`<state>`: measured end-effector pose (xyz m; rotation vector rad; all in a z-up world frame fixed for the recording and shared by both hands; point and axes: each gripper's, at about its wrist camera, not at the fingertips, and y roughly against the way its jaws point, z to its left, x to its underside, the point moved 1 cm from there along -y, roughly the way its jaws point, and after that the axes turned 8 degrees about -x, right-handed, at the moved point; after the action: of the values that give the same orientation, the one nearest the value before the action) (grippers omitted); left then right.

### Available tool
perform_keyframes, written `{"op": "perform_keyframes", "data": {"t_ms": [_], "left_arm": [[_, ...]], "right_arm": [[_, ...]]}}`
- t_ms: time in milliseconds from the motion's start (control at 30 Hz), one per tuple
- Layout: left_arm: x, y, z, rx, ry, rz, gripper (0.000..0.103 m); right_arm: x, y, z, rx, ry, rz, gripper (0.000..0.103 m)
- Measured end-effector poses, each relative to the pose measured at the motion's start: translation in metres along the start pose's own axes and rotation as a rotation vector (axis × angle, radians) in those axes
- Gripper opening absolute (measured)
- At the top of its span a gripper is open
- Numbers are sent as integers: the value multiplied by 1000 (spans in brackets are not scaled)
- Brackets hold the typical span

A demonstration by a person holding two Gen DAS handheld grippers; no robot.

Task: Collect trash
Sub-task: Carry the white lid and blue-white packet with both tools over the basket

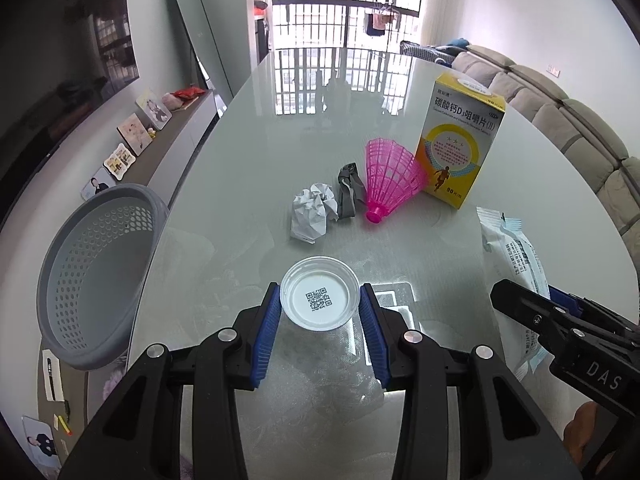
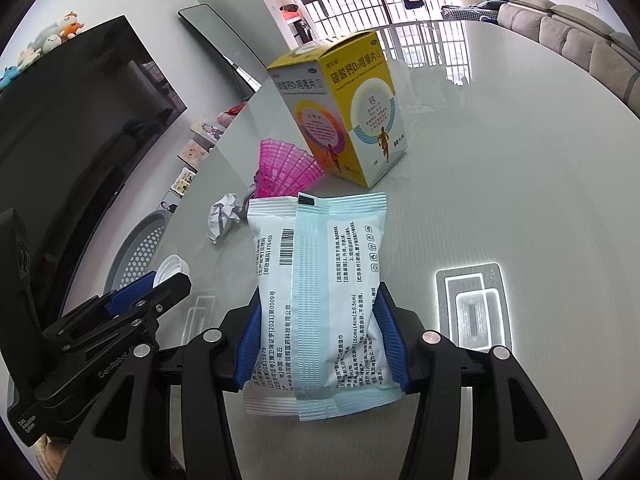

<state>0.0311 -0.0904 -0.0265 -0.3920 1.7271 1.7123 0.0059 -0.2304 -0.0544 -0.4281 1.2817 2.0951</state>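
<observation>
Left tongs [image 1: 320,312]: partly closed, blue pads pressing both sides of a white round lid [image 1: 319,298] with a QR code, held above the table [image 1: 256,184].
Right tongs [image 2: 320,332]: about half open, gripping a pale blue wipes packet [image 2: 320,264] by its lower half.
On the table: crumpled paper [image 1: 313,213], grey wrapper [image 1: 349,192], pink shuttlecock [image 1: 390,178], yellow box [image 1: 460,144].
Grey basket [image 1: 96,276]: beside the table's left edge.

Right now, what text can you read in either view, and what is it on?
"碳酸钙D3咀嚼片(II)" and "90片/瓶": yellow box.
"DAS": right gripper body.
"GenRobot": left gripper body.
"476400" by a barcode, "15cm×14cm": wipes packet; its remaining print is too small.
QR code, no words: white lid.
</observation>
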Motion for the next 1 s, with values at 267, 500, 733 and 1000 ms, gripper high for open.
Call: {"op": "perform_keyframes", "data": {"t_ms": [267, 500, 733, 1000], "left_arm": [[8, 18, 26, 6, 33, -37, 39], [16, 31, 53, 2, 79, -66, 39], [23, 34, 88, -19, 136, -85, 39], [29, 24, 132, -71, 206, -86, 39]], "right_arm": [[8, 4, 32, -27, 42, -5, 50], [9, 1, 63, -29, 81, -14, 50], [6, -13, 97, -41, 134, -9, 50], [2, -48, 133, -76, 179, 41, 50]]}}
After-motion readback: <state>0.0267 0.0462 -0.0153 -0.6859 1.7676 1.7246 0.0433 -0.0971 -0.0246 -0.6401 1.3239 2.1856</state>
